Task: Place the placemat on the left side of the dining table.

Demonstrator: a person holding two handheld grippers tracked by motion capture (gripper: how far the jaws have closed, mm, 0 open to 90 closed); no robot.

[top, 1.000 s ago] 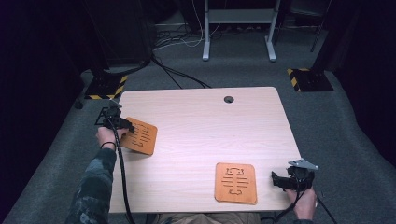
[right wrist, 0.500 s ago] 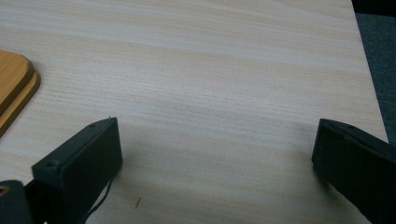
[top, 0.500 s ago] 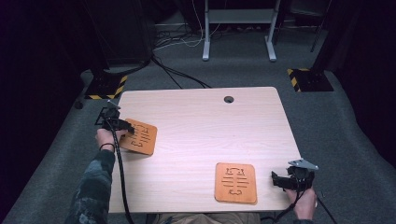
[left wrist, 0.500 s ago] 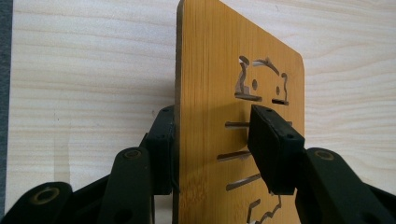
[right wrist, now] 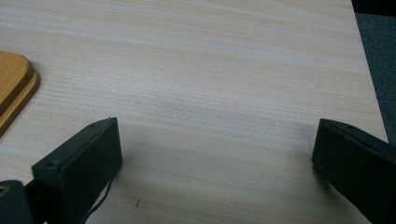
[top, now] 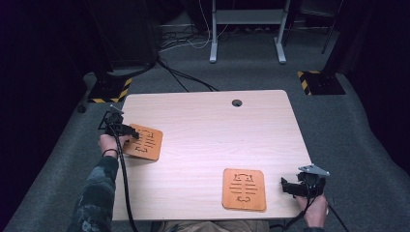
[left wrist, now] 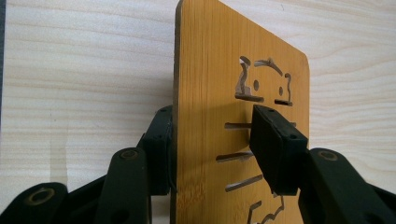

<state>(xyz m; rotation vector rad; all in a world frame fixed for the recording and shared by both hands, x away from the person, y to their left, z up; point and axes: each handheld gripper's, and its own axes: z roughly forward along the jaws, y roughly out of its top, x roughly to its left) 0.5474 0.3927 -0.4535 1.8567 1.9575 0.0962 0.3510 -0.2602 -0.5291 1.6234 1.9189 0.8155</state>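
A wooden board (top: 144,143) with cut-out slots lies at the table's left side. My left gripper (top: 134,136) is turned on its side over the board's near-left edge. In the left gripper view the board (left wrist: 210,70) stands between the jaws of the left gripper (left wrist: 211,114): one pad sits against its back face, and the other pad (left wrist: 275,144) stands off the slotted face. A second slotted board (top: 244,189) lies near the front right; its edge (right wrist: 14,88) shows two layers. My right gripper (top: 286,186) rests just right of it, and the right gripper (right wrist: 215,130) is open with nothing between its jaws.
The light wooden table (top: 208,125) has a cable hole (top: 236,103) near its far edge. The right table edge (right wrist: 369,70) is close to my right gripper. Cables and yellow-black striped stand feet (top: 319,82) lie on the grey floor beyond.
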